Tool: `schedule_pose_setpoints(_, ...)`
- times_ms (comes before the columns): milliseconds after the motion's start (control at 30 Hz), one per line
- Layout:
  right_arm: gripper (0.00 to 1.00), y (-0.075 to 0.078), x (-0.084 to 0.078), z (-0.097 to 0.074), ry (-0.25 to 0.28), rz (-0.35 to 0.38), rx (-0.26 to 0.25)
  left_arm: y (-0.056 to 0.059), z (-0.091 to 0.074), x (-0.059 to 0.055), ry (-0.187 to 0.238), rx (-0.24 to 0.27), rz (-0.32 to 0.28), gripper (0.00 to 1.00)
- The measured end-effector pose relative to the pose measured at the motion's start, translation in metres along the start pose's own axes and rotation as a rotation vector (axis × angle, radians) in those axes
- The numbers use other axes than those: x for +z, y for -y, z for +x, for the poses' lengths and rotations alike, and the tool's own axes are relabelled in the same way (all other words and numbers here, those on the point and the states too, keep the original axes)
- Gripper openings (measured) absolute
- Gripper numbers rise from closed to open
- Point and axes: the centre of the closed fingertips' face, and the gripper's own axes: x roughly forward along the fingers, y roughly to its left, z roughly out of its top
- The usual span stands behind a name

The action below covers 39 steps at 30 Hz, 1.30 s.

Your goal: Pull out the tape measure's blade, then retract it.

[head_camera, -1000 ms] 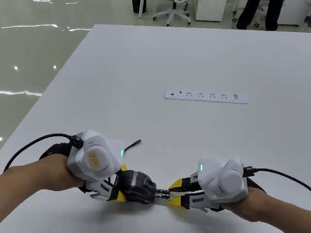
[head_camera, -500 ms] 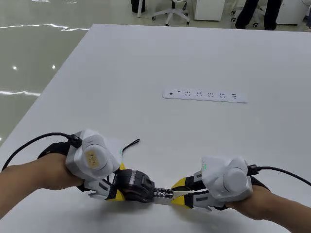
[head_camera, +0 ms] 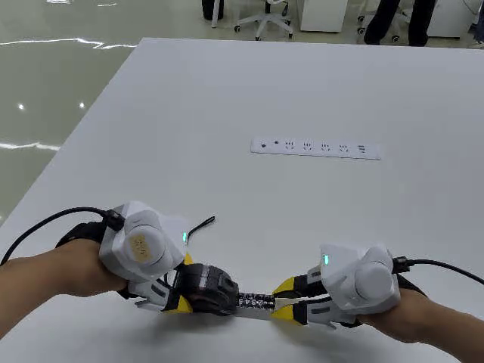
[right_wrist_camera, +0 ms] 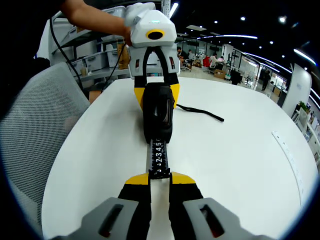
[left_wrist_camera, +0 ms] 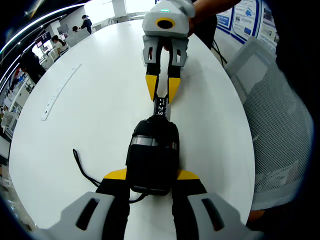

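Black blocky tape measure (left_wrist_camera: 152, 155) in left tongs (left_wrist_camera: 151, 176), flat numbered blade (right_wrist_camera: 158, 152).

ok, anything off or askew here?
Nothing stands out. The left gripper holds the tape case, the right gripper pinches the blade at its end, and the short pulled-out length runs straight between them, no kink. A black strap trails loose beside the case; the power strip lies flat farther back.

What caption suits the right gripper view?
Right gripper pinches the blade drawn from the tape measure in the left gripper.
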Motion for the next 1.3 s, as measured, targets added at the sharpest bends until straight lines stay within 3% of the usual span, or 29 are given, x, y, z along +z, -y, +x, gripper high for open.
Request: schedule_pose_setpoints(1300, 0.11, 0.000, -0.017, -0.023, -0.019, -0.007, -0.006, 0.000, -0.001, 0.000, -0.004, 0.003, -0.001, 0.27)
